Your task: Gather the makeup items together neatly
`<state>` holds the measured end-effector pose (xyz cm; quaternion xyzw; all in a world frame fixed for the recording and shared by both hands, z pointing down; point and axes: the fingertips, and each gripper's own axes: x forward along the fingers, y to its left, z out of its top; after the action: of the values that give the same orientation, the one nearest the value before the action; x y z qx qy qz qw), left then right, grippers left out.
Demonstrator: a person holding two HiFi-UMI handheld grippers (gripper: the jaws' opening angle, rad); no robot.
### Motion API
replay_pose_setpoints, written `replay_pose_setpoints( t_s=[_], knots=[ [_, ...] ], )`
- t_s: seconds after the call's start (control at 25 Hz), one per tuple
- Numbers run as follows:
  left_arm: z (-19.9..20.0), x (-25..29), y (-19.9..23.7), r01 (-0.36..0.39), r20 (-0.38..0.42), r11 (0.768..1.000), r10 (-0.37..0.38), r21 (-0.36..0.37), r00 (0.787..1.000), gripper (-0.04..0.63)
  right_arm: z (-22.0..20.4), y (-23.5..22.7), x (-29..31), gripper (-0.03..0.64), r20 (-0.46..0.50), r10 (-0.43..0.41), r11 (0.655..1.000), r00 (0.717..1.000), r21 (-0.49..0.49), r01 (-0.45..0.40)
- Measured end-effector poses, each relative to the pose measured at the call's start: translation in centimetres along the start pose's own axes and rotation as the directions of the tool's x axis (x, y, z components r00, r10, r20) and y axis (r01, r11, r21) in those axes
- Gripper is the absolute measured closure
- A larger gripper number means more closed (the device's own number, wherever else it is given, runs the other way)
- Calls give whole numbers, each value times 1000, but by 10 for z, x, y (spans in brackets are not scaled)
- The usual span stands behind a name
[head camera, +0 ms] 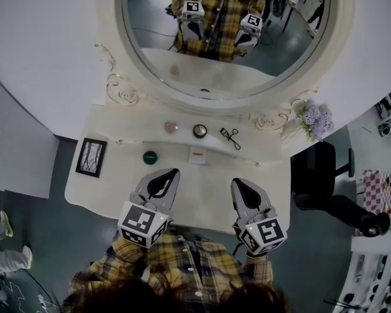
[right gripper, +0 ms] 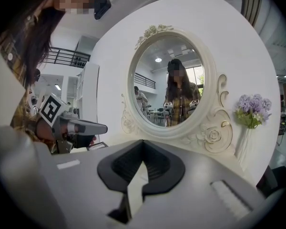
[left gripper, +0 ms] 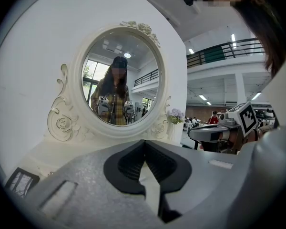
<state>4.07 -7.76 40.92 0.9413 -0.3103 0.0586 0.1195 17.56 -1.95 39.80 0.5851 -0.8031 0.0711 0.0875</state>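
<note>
Several makeup items lie spread on the white vanity top (head camera: 117,175) below the mirror: a pink puff (head camera: 171,127), a round dark compact (head camera: 200,131), a black eyelash curler (head camera: 231,137), a green round lid (head camera: 150,157) and a small white card-like packet (head camera: 197,154). My left gripper (head camera: 174,172) hovers near the front edge, just right of and nearer than the green lid, shut with nothing in it. My right gripper (head camera: 236,183) is beside it, also shut and empty, nearer than the curler. In both gripper views the jaws (left gripper: 144,143) (right gripper: 143,143) meet and hide the items.
A large round ornate mirror (head camera: 225,38) backs the table. A black-framed picture (head camera: 91,156) stands at the left end. A vase of lilac flowers (head camera: 316,121) sits at the right end. A black chair (head camera: 319,168) stands off the table's right side.
</note>
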Motion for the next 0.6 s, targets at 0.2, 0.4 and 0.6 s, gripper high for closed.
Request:
replay_pose_setpoints(
  t_s=[0.2, 0.4, 0.6],
  knots=[
    [1, 1, 0, 1, 2, 1000, -1, 1, 1000, 606, 0, 0, 1, 613, -3, 1, 1000, 1000, -12, -1],
    [-1, 0, 0, -1, -1, 1000, 1, 2, 1000, 606, 0, 0, 1, 614, -1, 0, 1000, 1000, -12, 0],
    [-1, -1, 0, -4, -6, 1000, 4, 3, 1000, 606, -1, -1, -1, 614, 0, -3, 1000, 1000, -3, 3]
  ],
)
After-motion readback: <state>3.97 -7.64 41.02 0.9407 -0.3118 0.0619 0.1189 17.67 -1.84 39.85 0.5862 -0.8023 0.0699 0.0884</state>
